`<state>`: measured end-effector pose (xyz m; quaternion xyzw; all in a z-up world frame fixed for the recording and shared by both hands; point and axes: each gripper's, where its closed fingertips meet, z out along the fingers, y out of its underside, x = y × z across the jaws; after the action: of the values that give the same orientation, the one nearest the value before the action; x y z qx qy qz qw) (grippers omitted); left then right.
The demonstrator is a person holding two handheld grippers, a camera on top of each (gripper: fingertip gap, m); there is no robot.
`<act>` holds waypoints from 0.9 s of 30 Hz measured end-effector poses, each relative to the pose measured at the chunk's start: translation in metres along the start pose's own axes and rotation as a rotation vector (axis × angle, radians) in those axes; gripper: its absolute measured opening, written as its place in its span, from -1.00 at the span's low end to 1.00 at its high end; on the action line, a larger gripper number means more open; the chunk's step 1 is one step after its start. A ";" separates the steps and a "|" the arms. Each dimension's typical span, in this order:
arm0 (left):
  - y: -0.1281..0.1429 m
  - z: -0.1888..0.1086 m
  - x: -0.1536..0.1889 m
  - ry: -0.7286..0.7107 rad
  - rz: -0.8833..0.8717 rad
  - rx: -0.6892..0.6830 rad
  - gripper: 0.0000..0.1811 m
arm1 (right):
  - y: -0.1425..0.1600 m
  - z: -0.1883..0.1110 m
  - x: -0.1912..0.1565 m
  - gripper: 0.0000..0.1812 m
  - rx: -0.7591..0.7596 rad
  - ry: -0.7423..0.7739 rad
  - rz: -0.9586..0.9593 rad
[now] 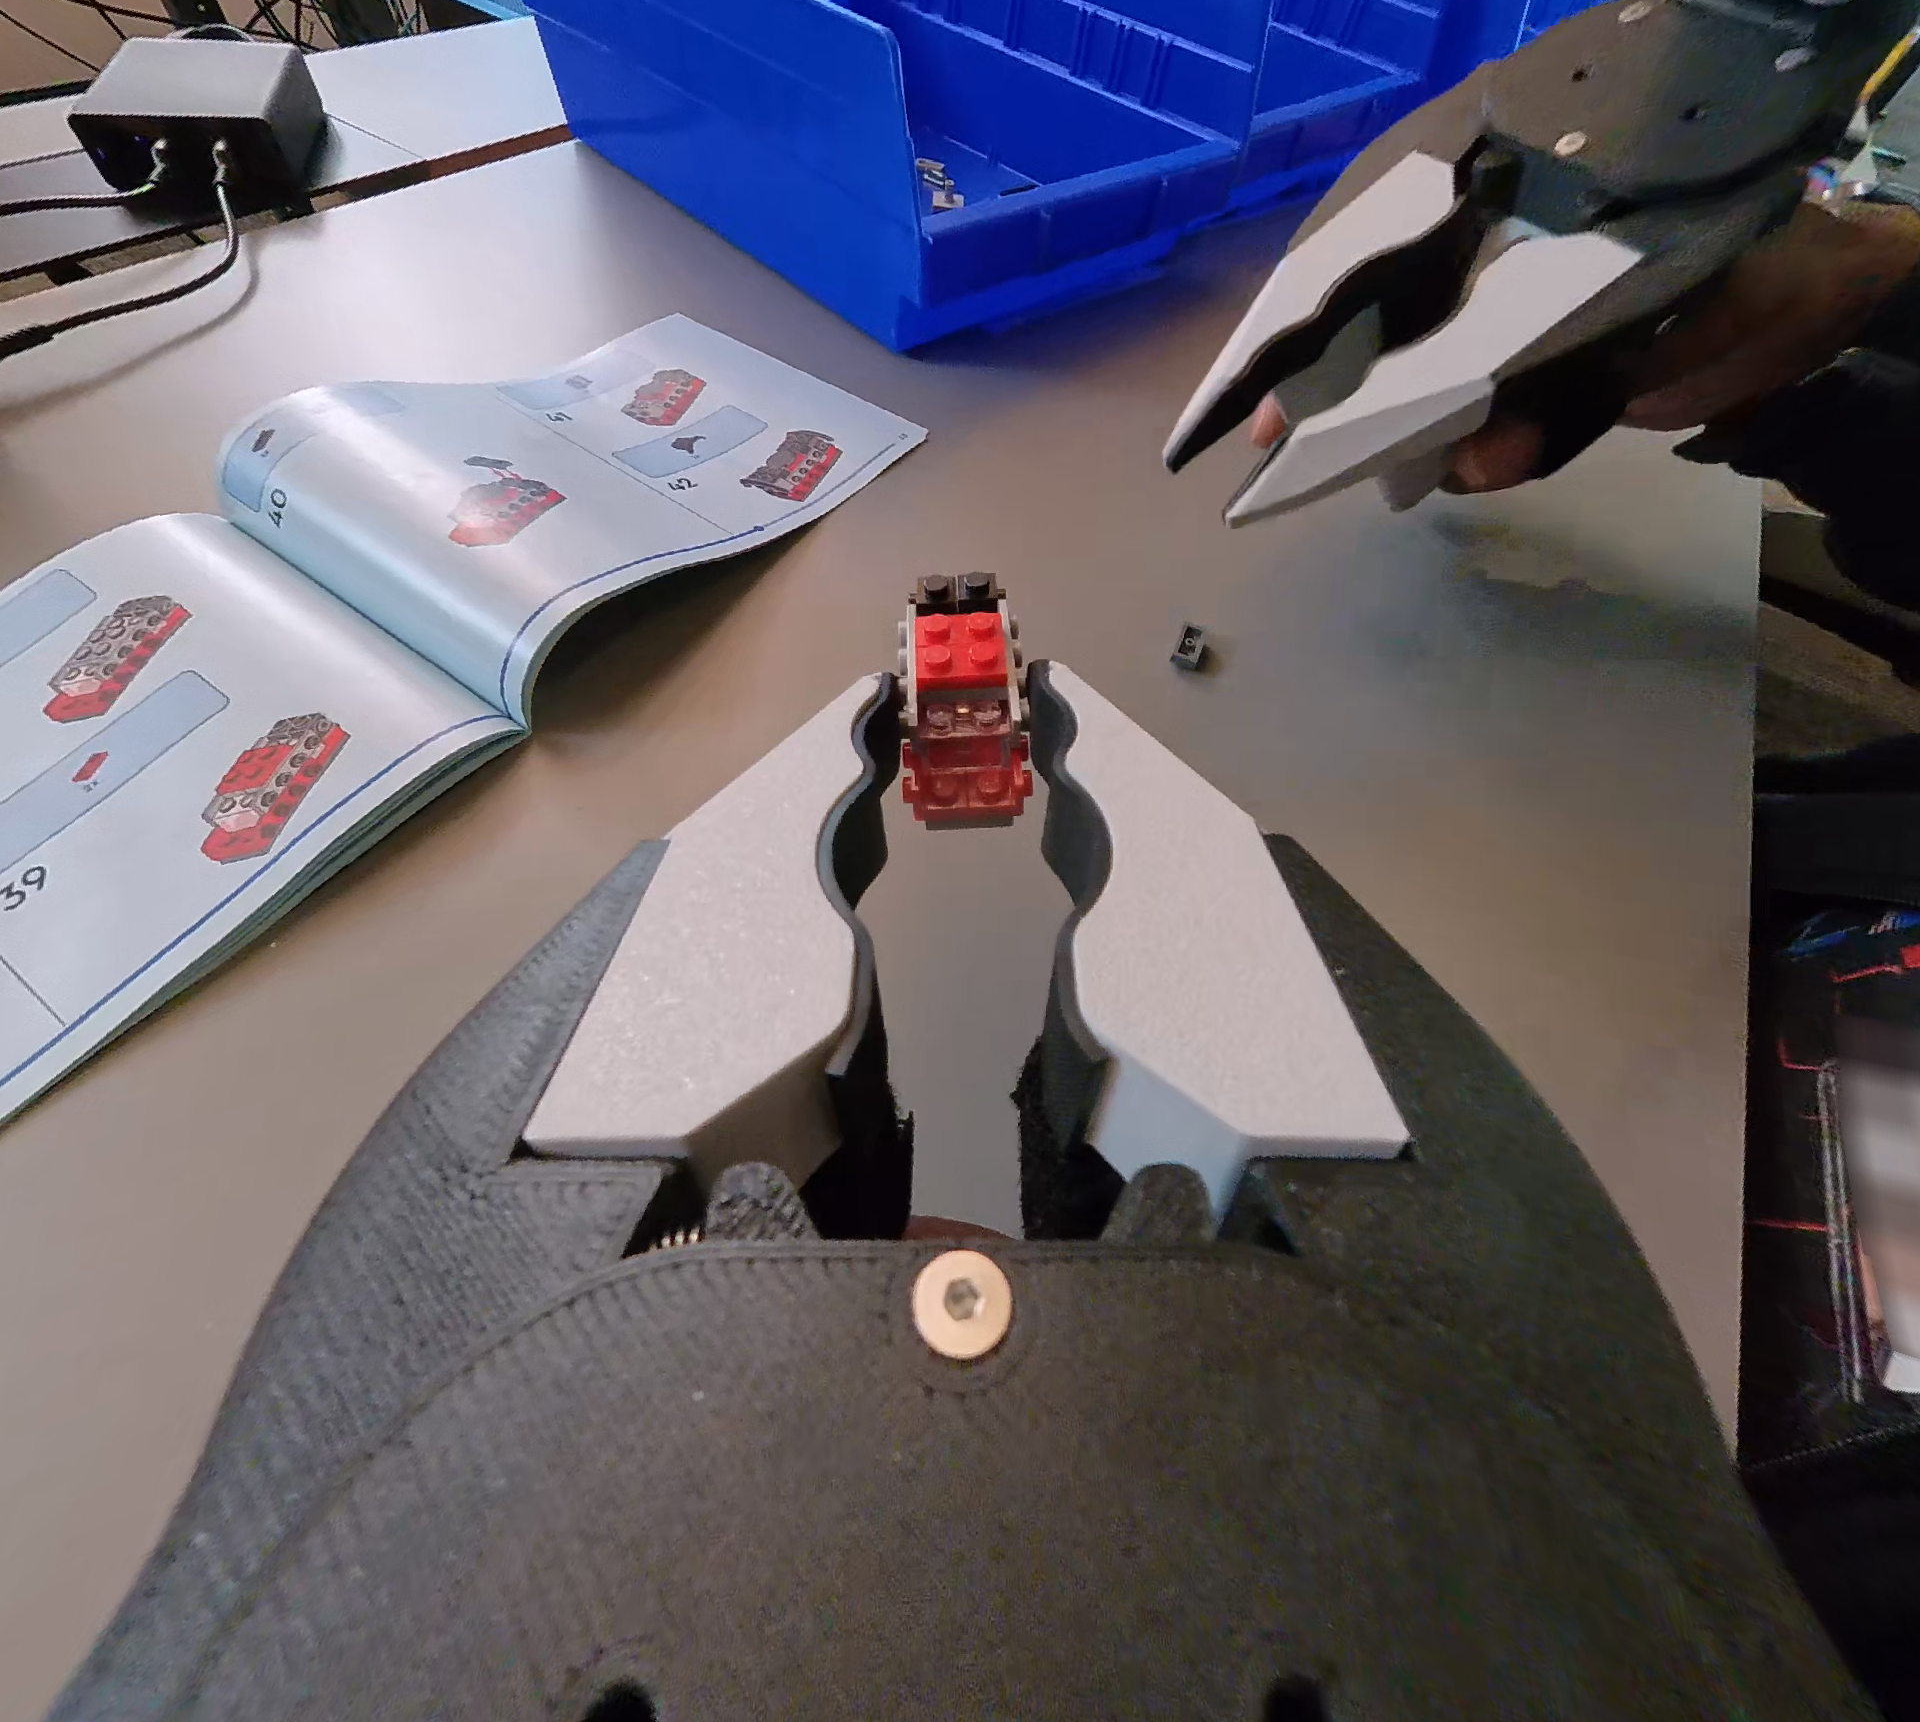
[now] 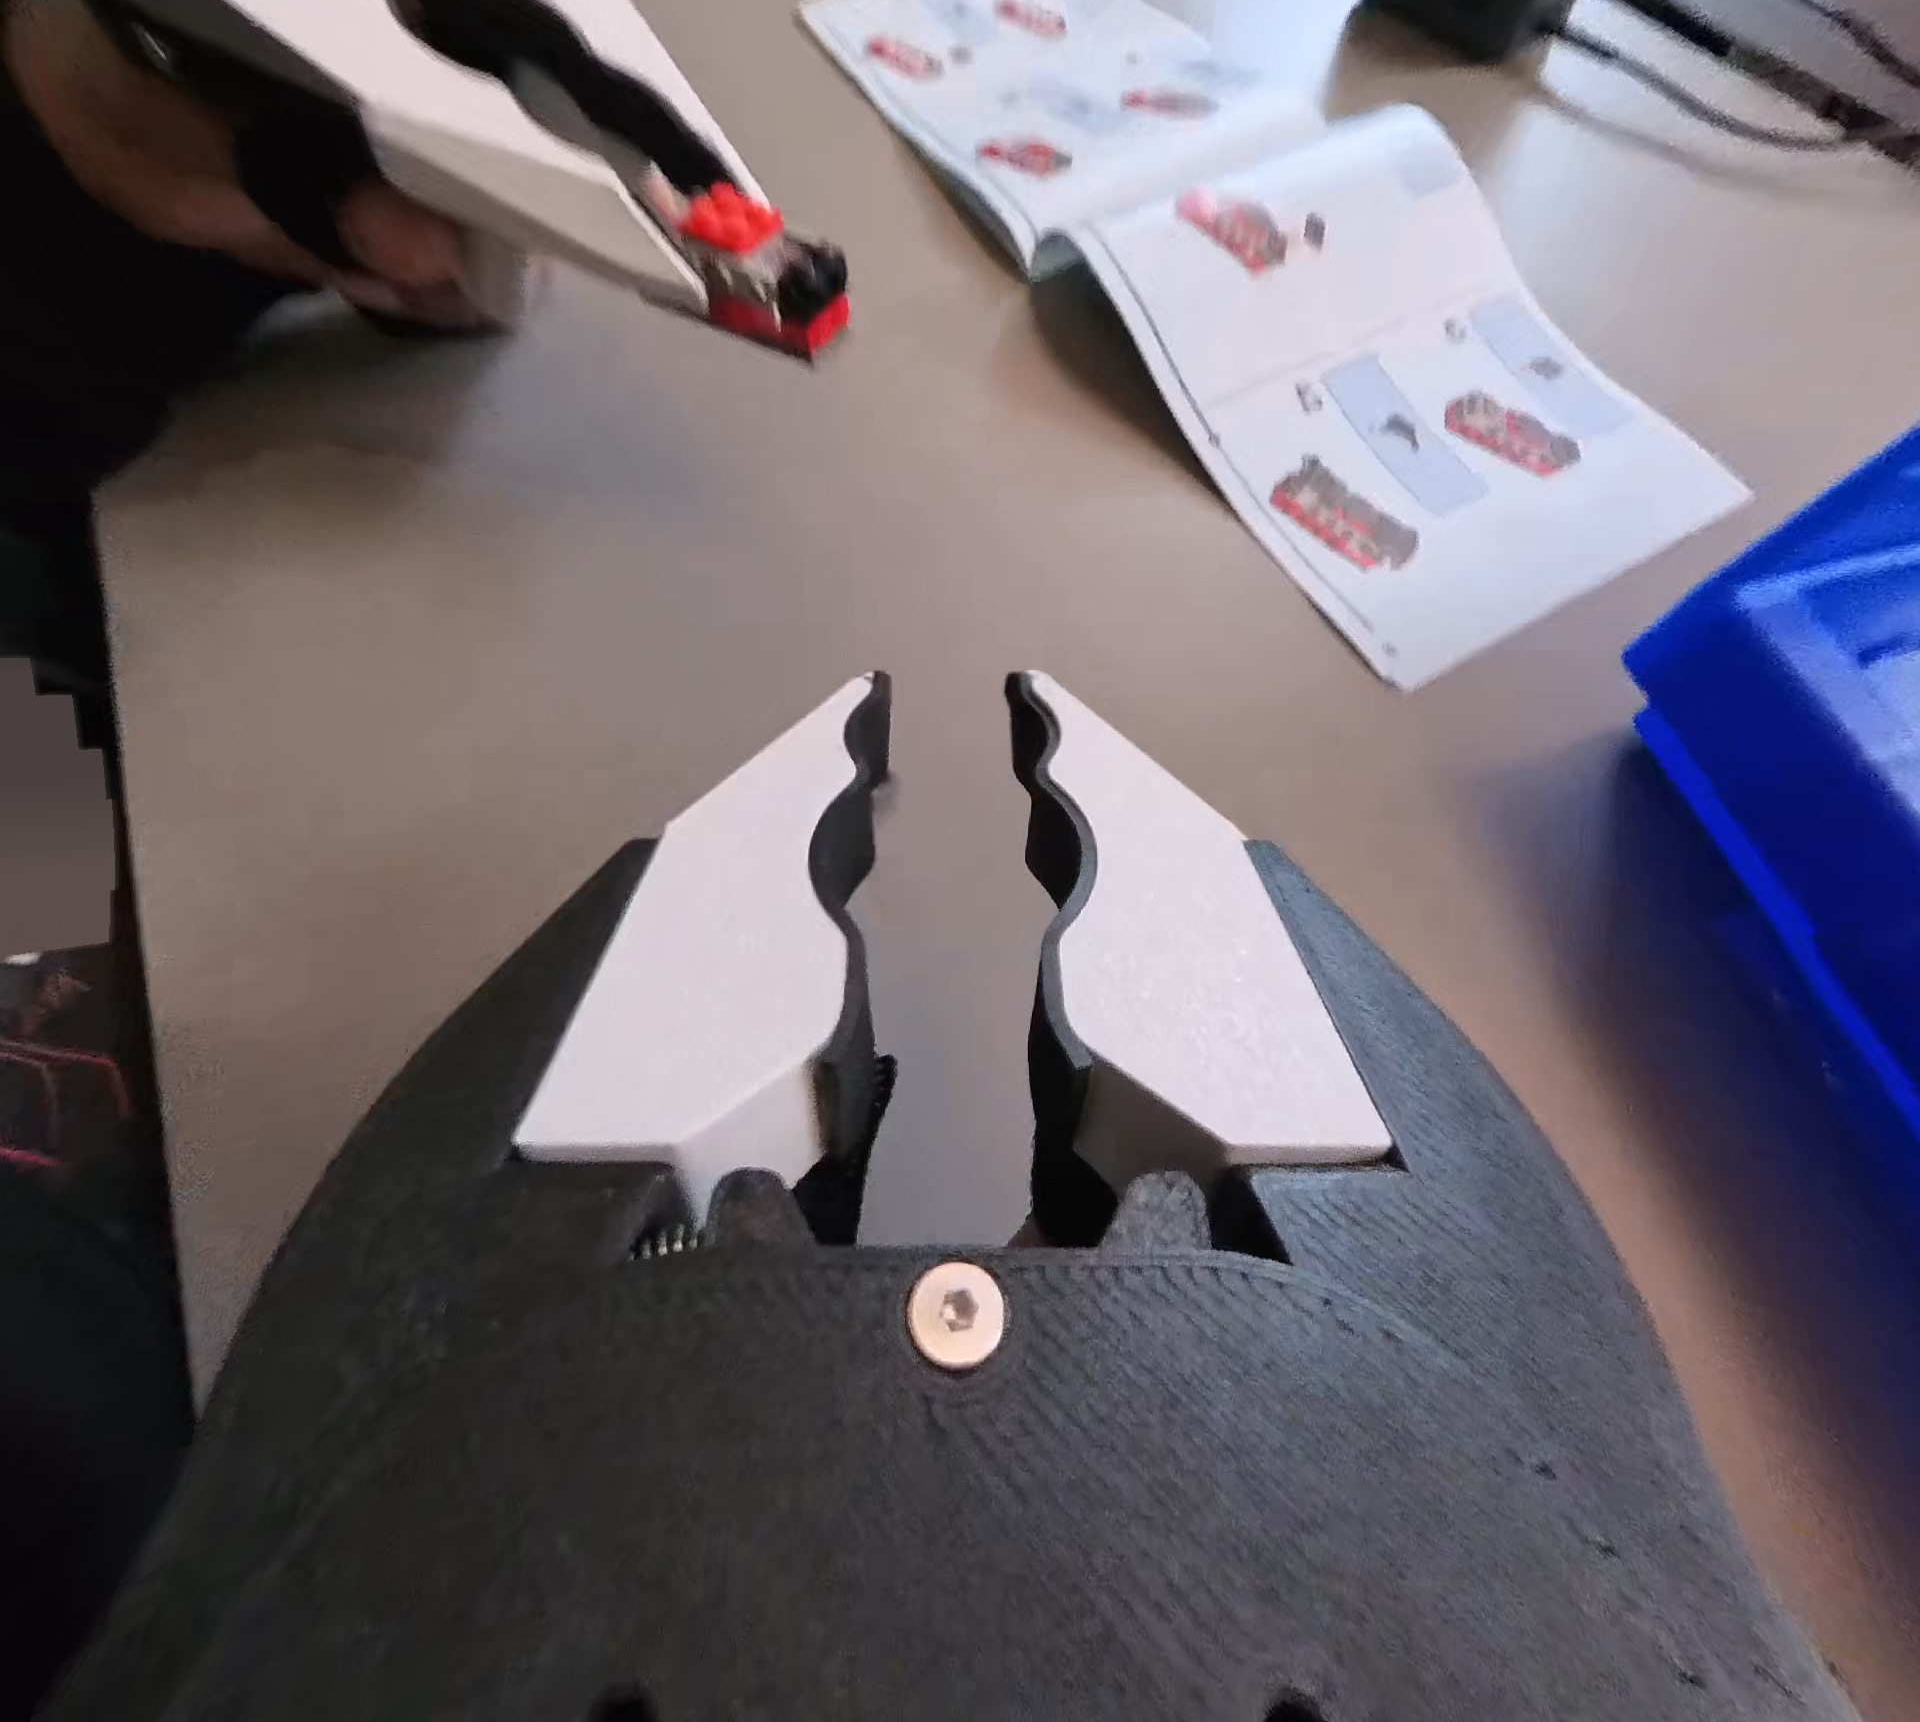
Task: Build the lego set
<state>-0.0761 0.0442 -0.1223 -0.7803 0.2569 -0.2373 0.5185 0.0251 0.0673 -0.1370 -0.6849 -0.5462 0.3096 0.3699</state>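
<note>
My left gripper (image 1: 961, 696) is shut on a small lego build (image 1: 966, 701) of red, grey and black bricks, held above the grey table (image 1: 1351, 841). The same build (image 2: 774, 270) shows at the upper left of the right wrist view, in the left gripper (image 2: 743, 259). A tiny black lego piece (image 1: 1191, 642) lies on the table to the right of the build. My right gripper (image 2: 945, 685) is open a little and empty above the table. It shows at the upper right of the left wrist view (image 1: 1210, 488).
An open instruction booklet (image 1: 343, 633) lies left of the build; it also shows in the right wrist view (image 2: 1299, 301). Blue bins (image 1: 935, 114) stand at the back; one edge (image 2: 1808, 789) is at my right. A black box with cables (image 1: 197, 109) sits far left. The gap from one gripper's tips to the other's is roughly 11 cm.
</note>
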 end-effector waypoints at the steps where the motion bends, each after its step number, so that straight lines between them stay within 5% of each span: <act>1: 0.000 0.000 0.000 0.001 0.001 0.000 -0.73 | 0.010 0.001 0.000 -0.74 -0.040 -0.003 -0.001; 10: 0.000 0.000 0.000 0.001 -0.003 0.003 -0.73 | 0.038 0.021 -0.013 -0.76 -0.221 -0.093 -0.074; 12: -0.001 -0.001 -0.001 0.000 -0.007 0.010 -0.73 | 0.035 0.023 -0.014 -0.89 -0.208 -0.093 -0.098; 20: -0.001 -0.001 0.000 0.013 -0.022 0.011 -0.73 | -0.023 -0.005 -0.005 -0.85 0.091 -0.073 -0.005; 27: -0.001 -0.001 0.001 0.019 -0.020 0.009 -0.73 | 0.000 -0.008 0.009 -0.82 0.008 0.001 0.021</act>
<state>-0.0758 0.0428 -0.1211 -0.7783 0.2529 -0.2512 0.5169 0.0336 0.0750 -0.1328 -0.6892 -0.5377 0.3153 0.3696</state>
